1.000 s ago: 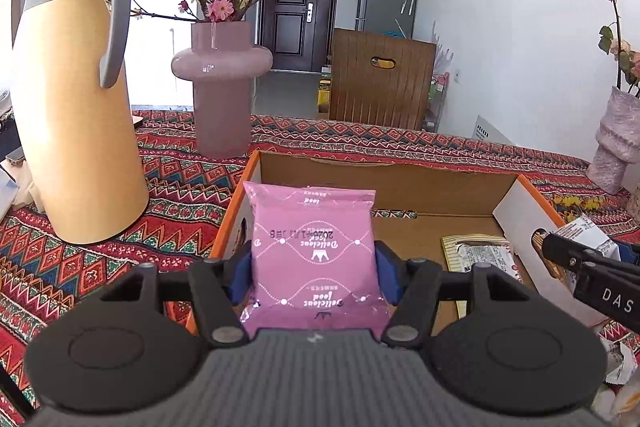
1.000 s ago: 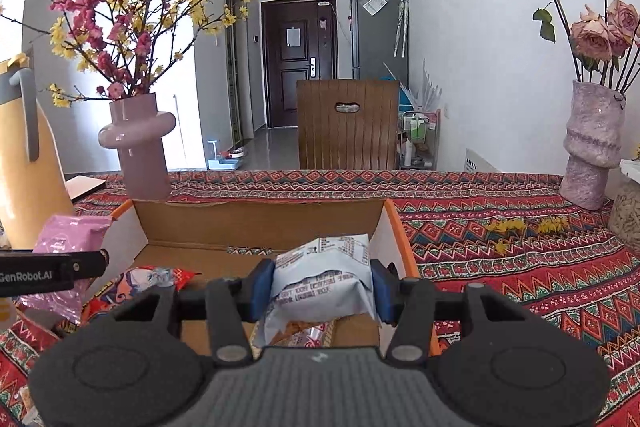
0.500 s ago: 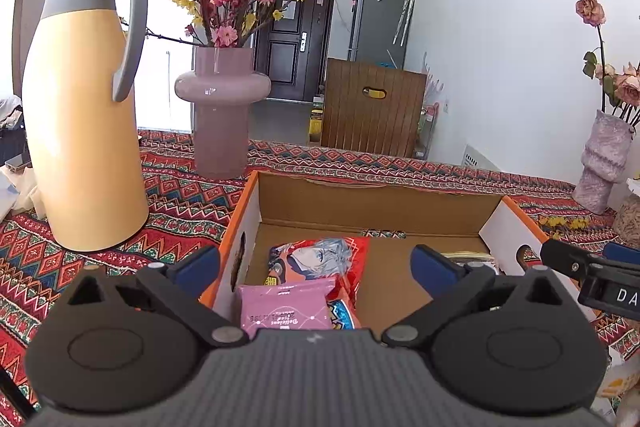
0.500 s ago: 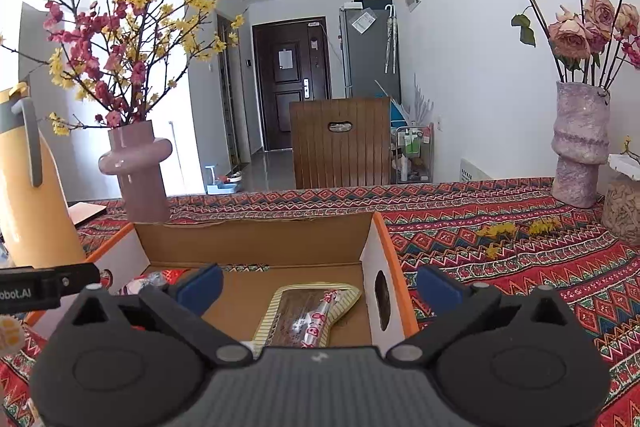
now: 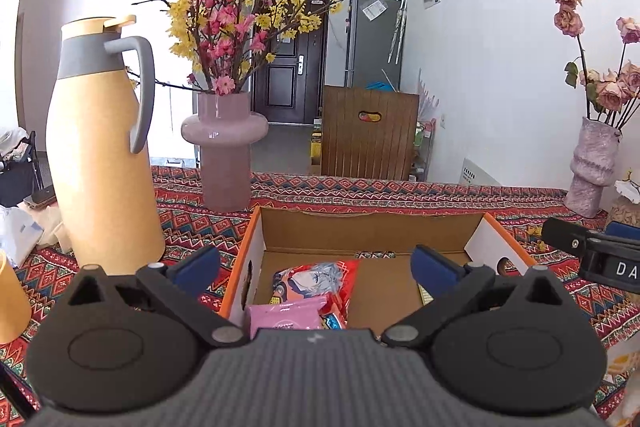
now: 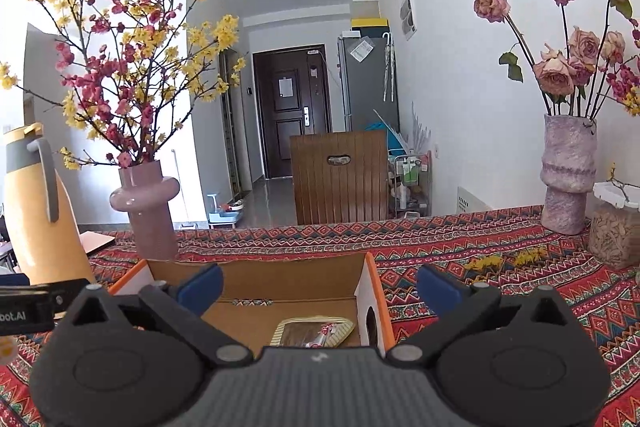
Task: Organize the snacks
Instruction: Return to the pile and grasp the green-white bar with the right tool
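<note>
An open cardboard box with orange edges sits on the patterned tablecloth; it also shows in the right wrist view. In the left wrist view a pink snack packet lies in its near left corner beside a red packet with a cartoon face. My left gripper is open and empty above them. In the right wrist view a yellow-rimmed brown snack packet lies at the box's right end. My right gripper is open and empty above it. The white packet is hidden.
A tall yellow thermos jug and a pink vase of blossoms stand left of the box. A mauve vase of roses and a jar stand at the right. A yellow cup is at the left edge.
Both grippers opened and let go of their packets, the pink one from the left and the white one from the right, into the box. Both then rose and pulled back.
</note>
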`<state>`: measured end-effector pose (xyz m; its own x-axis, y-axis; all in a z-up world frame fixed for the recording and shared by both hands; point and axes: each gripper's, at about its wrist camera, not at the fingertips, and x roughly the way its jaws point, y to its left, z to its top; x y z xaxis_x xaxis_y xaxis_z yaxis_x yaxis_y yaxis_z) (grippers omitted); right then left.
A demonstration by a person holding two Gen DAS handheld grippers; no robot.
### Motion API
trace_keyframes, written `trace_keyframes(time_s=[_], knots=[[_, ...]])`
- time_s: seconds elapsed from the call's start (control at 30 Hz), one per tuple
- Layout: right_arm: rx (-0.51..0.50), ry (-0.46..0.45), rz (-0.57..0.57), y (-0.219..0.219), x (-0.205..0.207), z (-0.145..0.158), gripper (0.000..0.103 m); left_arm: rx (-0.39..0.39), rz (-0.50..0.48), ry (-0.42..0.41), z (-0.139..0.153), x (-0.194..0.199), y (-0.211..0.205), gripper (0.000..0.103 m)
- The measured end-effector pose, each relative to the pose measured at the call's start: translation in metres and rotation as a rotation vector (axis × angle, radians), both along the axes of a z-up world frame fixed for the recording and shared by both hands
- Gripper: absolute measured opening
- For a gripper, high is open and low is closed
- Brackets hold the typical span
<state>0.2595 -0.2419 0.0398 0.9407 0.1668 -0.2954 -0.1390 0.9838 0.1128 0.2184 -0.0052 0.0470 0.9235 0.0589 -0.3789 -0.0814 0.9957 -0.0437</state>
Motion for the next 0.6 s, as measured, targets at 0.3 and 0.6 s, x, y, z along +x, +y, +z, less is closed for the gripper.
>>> trace_keyframes(time_s=[0.3, 0.6], knots=[[-0.048, -0.022, 0.018, -0.003, -0.051, 0.011, 0.103, -0.007, -0.025, -0.023, 0.004, -0.057, 0.008, 0.103], [-0.088, 0.045, 0.019, -0.014, -0.108, -0.021, 0.103, 0.006, -0.032, 0.032, -0.026, -0.108, 0.027, 0.103]])
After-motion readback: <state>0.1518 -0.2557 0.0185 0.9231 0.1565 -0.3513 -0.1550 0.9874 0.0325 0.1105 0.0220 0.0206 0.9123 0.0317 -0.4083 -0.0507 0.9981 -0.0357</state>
